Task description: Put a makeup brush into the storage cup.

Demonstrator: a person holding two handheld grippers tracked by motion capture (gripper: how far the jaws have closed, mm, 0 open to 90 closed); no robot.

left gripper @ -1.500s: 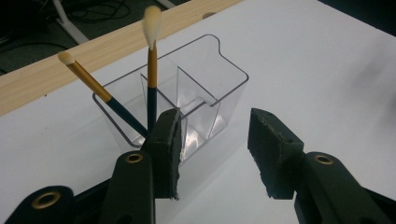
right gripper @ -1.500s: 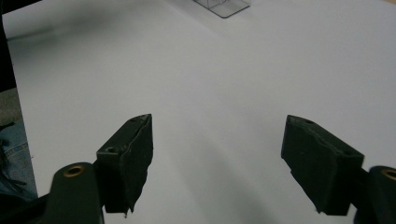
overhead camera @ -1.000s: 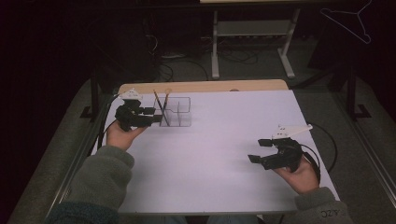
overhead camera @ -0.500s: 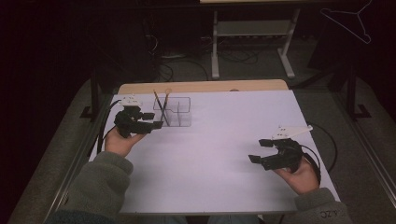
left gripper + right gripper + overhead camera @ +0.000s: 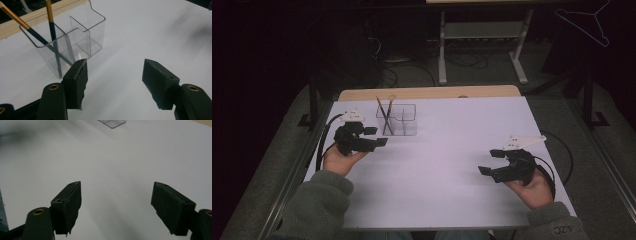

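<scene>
Left gripper [image 5: 379, 138] had just opened wide, empty, backed off beside the clear organizer [image 5: 72, 42] holding two brushes [image 5: 53, 37], so placement looked finished; right gripper [image 5: 493, 161] wide, empty.

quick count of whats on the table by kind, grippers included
clear two-compartment holder: 1
paintbrushes standing in its left compartment: 2
handheld grippers, left gripper and right gripper, both open with nothing between the jaws: 2
total: 5
</scene>
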